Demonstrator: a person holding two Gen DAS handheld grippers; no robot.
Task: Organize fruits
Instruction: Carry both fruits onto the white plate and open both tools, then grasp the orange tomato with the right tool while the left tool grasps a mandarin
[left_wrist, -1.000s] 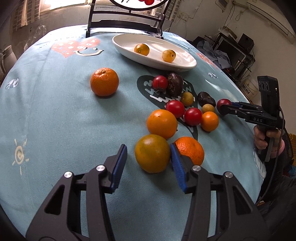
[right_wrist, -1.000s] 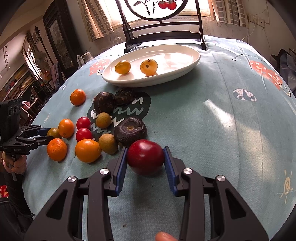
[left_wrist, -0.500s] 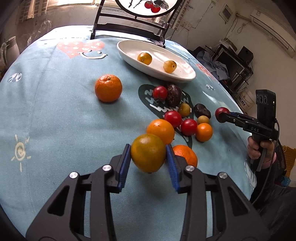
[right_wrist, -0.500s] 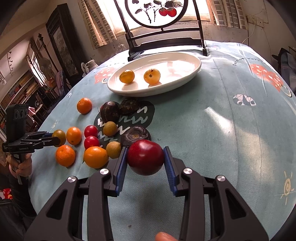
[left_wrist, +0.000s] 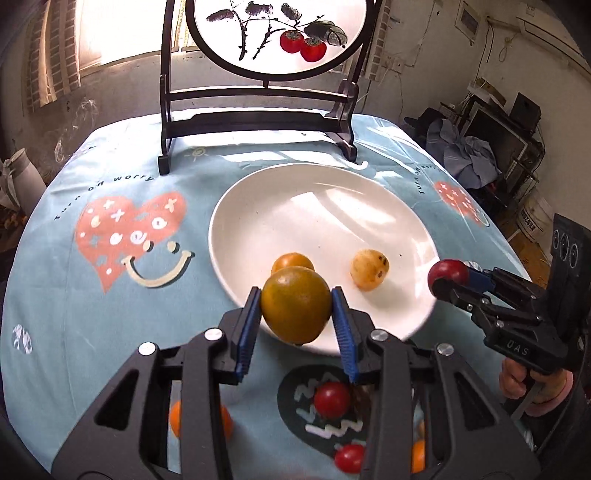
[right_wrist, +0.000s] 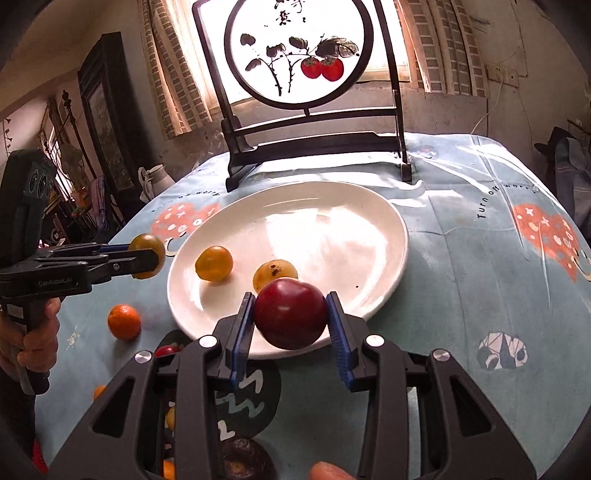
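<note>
Now the left tongs (left_wrist: 295, 314) pinch a greenish-orange citrus fruit (left_wrist: 295, 309) between their blue pads, lifted off the tabletop (left_wrist: 74, 295) at the white plate's (left_wrist: 321, 206) six o'clock rim. The right tongs (right_wrist: 290, 317) are clamped on a dark red plum (right_wrist: 290, 314), likewise held in the air over the plate's near edge; in the left wrist view they come in from three o'clock, gripped by a hand (left_wrist: 532, 384).

On the plate lie a small orange fruit (right_wrist: 214, 263) and a speckled yellow fruit (right_wrist: 275, 272), a little apart. Below the plate, toward six o'clock, red cherry tomatoes (left_wrist: 332, 398) sit on the cloth's dark patch, and a mandarin (right_wrist: 124, 321) rests at about eight o'clock. A round painted screen on a dark stand (left_wrist: 258, 122) stands at twelve o'clock behind the plate.
</note>
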